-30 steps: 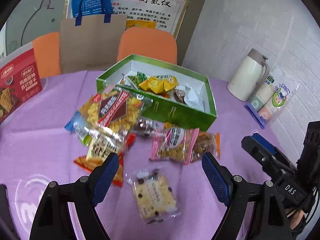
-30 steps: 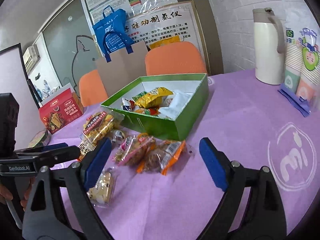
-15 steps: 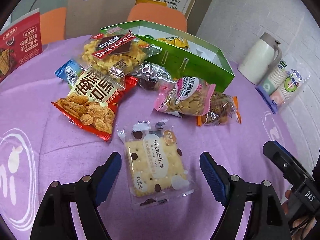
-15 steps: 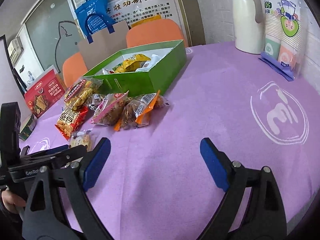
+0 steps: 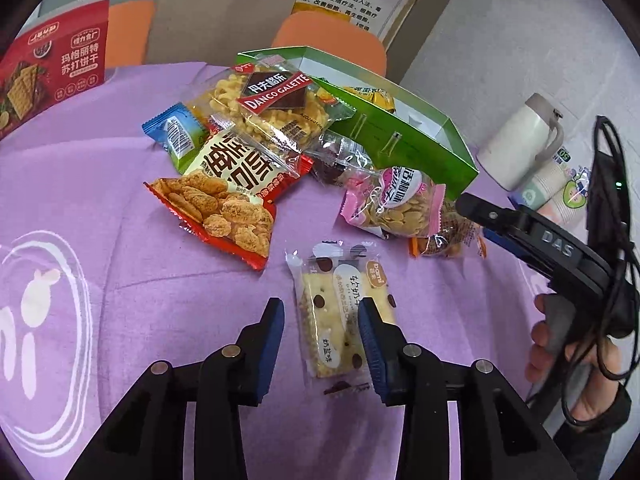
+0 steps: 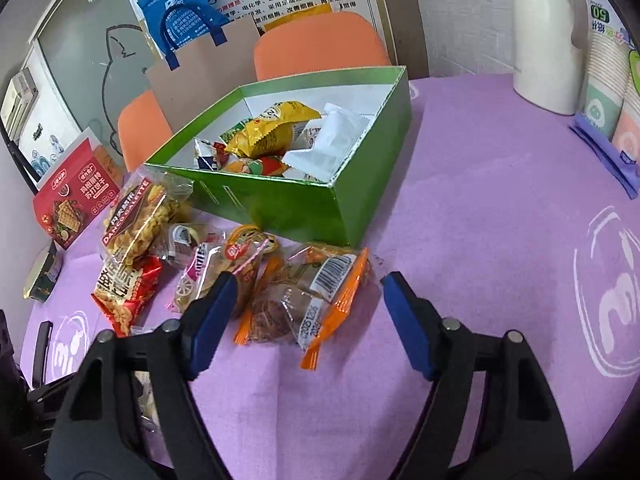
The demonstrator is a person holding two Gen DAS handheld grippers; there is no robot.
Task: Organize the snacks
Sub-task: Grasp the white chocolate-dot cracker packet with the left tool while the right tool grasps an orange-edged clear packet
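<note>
The left gripper [image 5: 321,334] is straddling the cracker packet [image 5: 345,312], half-open, not yet gripping; the right gripper [image 6: 308,320] is hovering wide open over the orange-edged packet [image 6: 308,300].

Left gripper [image 5: 320,326] sits low over the table on my feed, jaws part closed, blue pads [image 5: 273,330] angled in, still a clear gap between them. Right gripper [image 6: 308,320] has jaws spread wide, pads [image 6: 408,322] well apart, tilted down toward the table. In the left wrist view I see the right gripper from the side with the person's right hand [image 5: 576,364] wrapped round its handle, dark sleeve at the wrist.
</note>
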